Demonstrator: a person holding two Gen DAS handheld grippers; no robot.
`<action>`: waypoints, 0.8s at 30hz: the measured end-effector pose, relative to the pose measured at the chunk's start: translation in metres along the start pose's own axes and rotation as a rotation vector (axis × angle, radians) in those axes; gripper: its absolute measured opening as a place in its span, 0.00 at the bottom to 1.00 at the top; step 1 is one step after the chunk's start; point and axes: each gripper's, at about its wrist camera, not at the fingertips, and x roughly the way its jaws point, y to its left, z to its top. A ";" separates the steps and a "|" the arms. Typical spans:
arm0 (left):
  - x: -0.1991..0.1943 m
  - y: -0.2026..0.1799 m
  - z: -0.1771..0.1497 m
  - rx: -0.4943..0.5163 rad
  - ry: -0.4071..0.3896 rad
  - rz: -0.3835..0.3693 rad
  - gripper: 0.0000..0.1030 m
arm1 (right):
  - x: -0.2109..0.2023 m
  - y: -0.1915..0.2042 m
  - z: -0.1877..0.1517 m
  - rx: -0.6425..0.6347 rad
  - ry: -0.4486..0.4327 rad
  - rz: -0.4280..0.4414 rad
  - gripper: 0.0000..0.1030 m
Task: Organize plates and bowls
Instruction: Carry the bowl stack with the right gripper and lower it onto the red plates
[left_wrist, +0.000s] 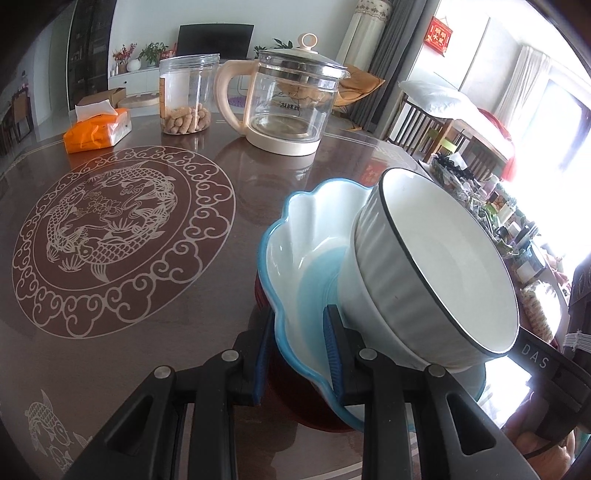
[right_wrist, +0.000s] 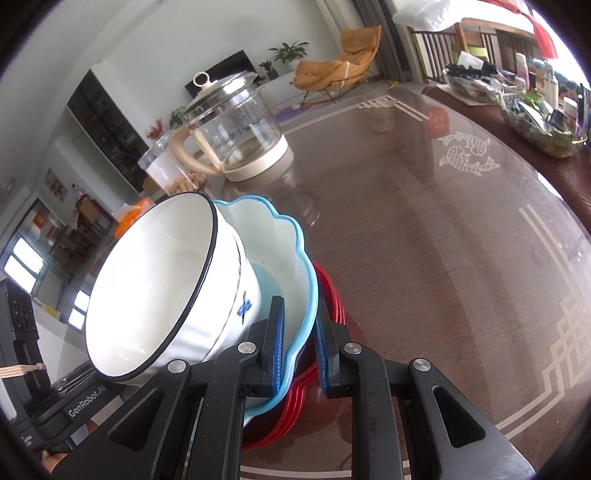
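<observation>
At about 5 o'clock in the left wrist view, the left gripper (left_wrist: 297, 354) is clamped on the scalloped rim of the white, blue-edged glass bowl (left_wrist: 295, 254), one pad inside and one outside. From the opposite side the right gripper (right_wrist: 299, 347) straddles that bowl's rim (right_wrist: 291, 258) with a little gap showing at the pads, so I cannot tell whether it grips. A white ceramic bowl with a dark rim (left_wrist: 447, 254) leans tilted inside the blue-edged one, all atop a red scalloped plate (right_wrist: 328, 295) on the glossy brown table (left_wrist: 155, 288), with the glass kettle on a cream base (left_wrist: 288, 99) at 12 o'clock.
</observation>
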 end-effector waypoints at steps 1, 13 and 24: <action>0.000 0.000 0.000 0.007 0.002 0.007 0.25 | 0.001 0.000 -0.001 0.001 0.002 0.002 0.17; -0.002 0.002 0.002 0.007 0.010 0.043 0.29 | -0.002 0.005 0.003 -0.047 -0.031 -0.021 0.17; -0.023 0.021 0.008 -0.050 -0.046 0.095 0.67 | -0.004 0.000 0.005 -0.034 -0.038 -0.033 0.28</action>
